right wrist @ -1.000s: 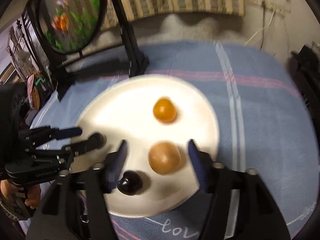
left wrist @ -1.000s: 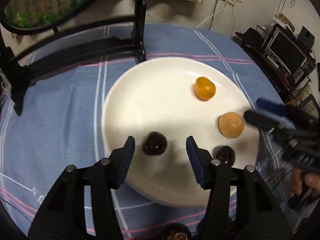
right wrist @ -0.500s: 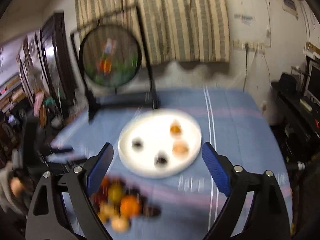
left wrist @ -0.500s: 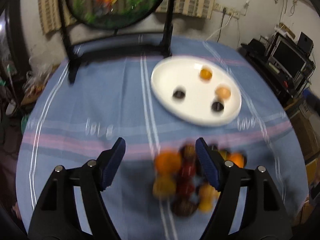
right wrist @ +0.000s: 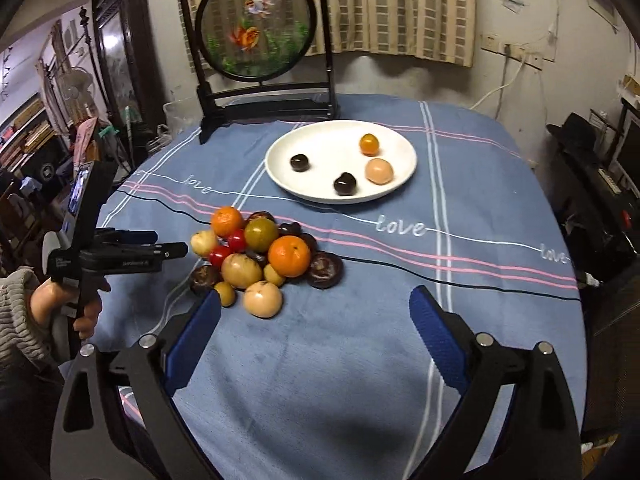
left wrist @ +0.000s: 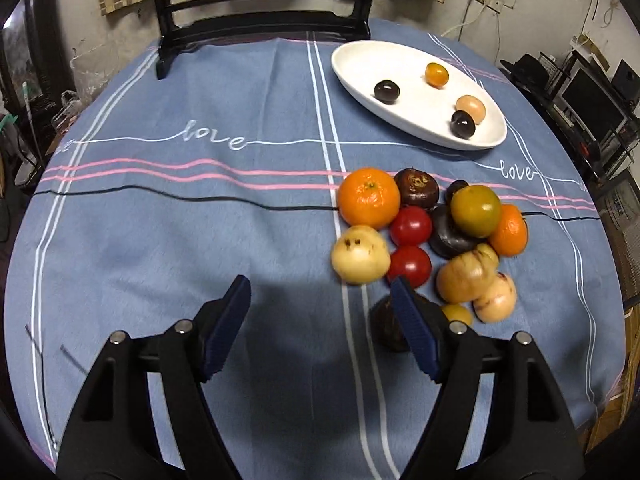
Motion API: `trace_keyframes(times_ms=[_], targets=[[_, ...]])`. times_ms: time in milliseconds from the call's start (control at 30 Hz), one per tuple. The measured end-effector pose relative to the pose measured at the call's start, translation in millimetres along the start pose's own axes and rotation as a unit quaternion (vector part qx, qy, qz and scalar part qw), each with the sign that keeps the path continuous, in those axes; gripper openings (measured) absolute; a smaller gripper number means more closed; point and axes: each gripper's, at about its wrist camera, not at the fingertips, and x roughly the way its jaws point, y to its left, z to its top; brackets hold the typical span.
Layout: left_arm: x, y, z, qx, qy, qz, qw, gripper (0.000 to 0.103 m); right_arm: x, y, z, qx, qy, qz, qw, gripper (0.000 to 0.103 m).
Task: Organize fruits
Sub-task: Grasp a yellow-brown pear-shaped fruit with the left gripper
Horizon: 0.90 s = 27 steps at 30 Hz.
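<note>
Both tongs have pulled back from the plate [right wrist: 280,172] since the earlier frames and now hang over the near side of the counter [left wrist: 200,240], with the fruit pile [right wrist: 256,256] ahead of them. Left tongs [left wrist: 320,320]: jaws apart, nothing between the pads, pointing steeply down with the pile just off the right pad. Right tongs [right wrist: 316,332]: jaws have just been opening, now very wide, empty, tilted down over bare cloth beside the pile. Progress: four fruits sit on the plate, two dark, one orange, one tan, all apart. The pile is far bigger: mandarins, tomatoes, pale and dark fruits, touching one another. Judged early in the task; most sorting remains, next pick likely from the pile.
</note>
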Motion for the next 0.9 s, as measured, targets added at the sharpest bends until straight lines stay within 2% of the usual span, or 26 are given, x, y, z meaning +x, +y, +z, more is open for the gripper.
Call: trace_keyframes(times_ms=[300,433,600,700,900], targets=[[20,-1,16,0.013,0.001,-0.006,0.9999,0.076,3,7,1,-0.010,0.011,-0.016,1.000,0.095],[15,2,15,0.026,-0.010,0.006,0.9996,0.078,3,14,3,-0.022,0.012,-0.017,1.000,0.095],[2,38,6,-0.014,-0.009,0.029,0.9994,0.078,5,15,3,-0.020,0.015,-0.016,1.000,0.095],[-7,55,1,-0.034,-0.009,0.028,0.9990,0.077,6,15,4,-0.017,0.017,-0.014,1.000,0.095],[-12,43,-1,-0.021,-0.019,0.010,0.9996,0.077,10,17,5,-0.024,0.021,-0.007,0.999,0.095]])
